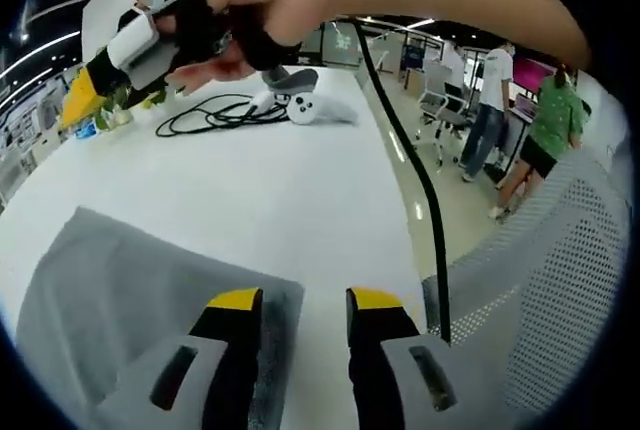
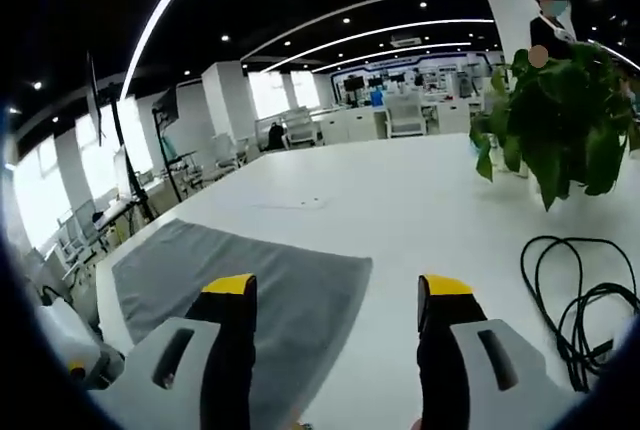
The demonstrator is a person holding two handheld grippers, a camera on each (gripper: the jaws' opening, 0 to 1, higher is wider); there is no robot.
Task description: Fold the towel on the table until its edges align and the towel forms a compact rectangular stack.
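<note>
The grey towel (image 2: pixel 245 285) looks light and limp — pinch its corners off the tabletop (image 2: pixel 400 200); both grippers' fingers stand apart.

Support: white table (image 1: pixel 300 190), glossy, reflecting ceiling lights along its right edge in the left gripper view; in the right gripper view the same white surface (image 2: pixel 420 200) runs from the lower frame back to centre.

Lying on it: grey towel (image 1: pixel 120 320), flat, lower left of the left gripper view, one corner near lower centre; towel (image 2: pixel 240 280) at lower left of the right gripper view, spread flat; black cable (image 1: pixel 215 113) looped at upper left of the left gripper view; cable (image 2: pixel 580 300) coiled at lower right of the right gripper view; white controller (image 1: pixel 315 108) just right of the cable, upper centre; potted green plant (image 2: pixel 560 130) at upper right of the right gripper view, well apart from the towel.
</note>
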